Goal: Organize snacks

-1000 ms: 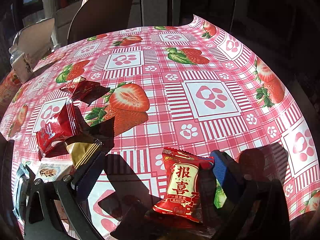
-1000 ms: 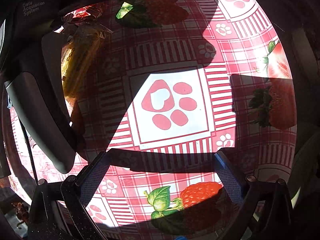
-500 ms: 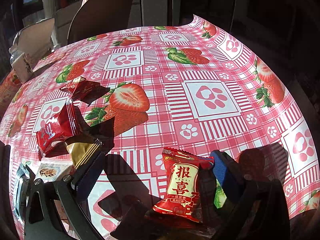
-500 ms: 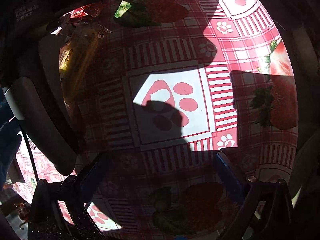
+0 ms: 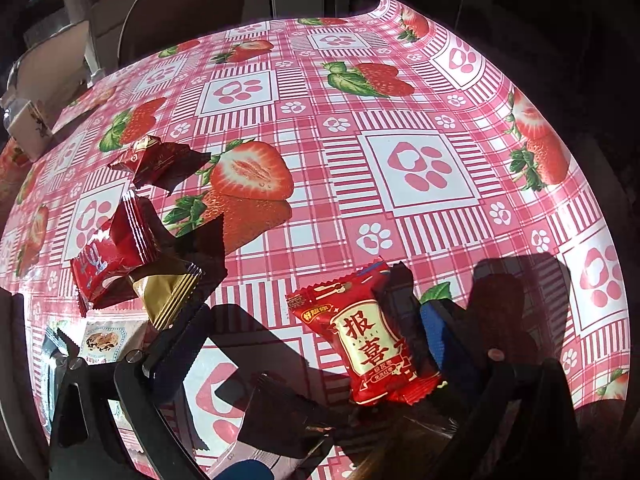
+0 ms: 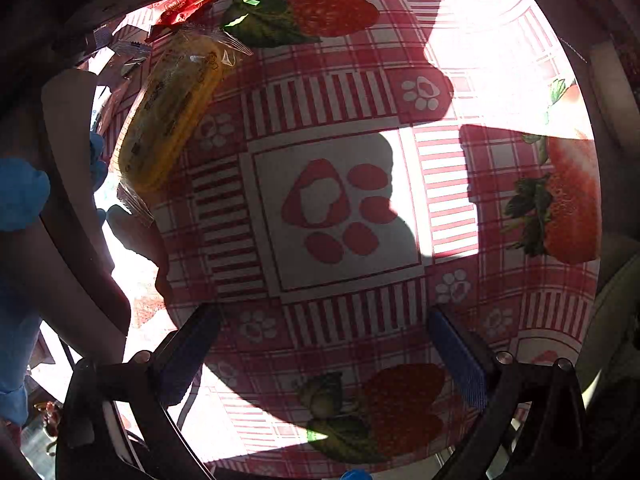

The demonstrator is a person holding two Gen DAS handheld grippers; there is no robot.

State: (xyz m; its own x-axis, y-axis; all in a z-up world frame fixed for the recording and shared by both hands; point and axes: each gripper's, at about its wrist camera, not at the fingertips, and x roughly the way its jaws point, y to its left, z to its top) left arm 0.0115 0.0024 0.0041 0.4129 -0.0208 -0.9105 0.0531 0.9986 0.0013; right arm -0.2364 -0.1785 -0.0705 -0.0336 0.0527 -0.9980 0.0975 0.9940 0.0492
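My left gripper is open and low over the strawberry tablecloth. A red snack packet with gold characters lies between its fingers, close to the right pad. To the left lie a red packet, a gold packet, a dark red packet and a white pictured packet. My right gripper is open above a paw-print square with nothing between its fingers. A yellow snack in clear wrap and a red candy lie at its upper left.
A chair back stands behind the table's far edge, and a small white box sits at the far left. A blue sleeve and dark gripper housing fill the left of the right wrist view. The table edge curves along the right.
The red packet between my left fingers has turned and now tilts the other way. My right gripper has shifted, bringing the yellow snack further into view, and the shadows have moved.
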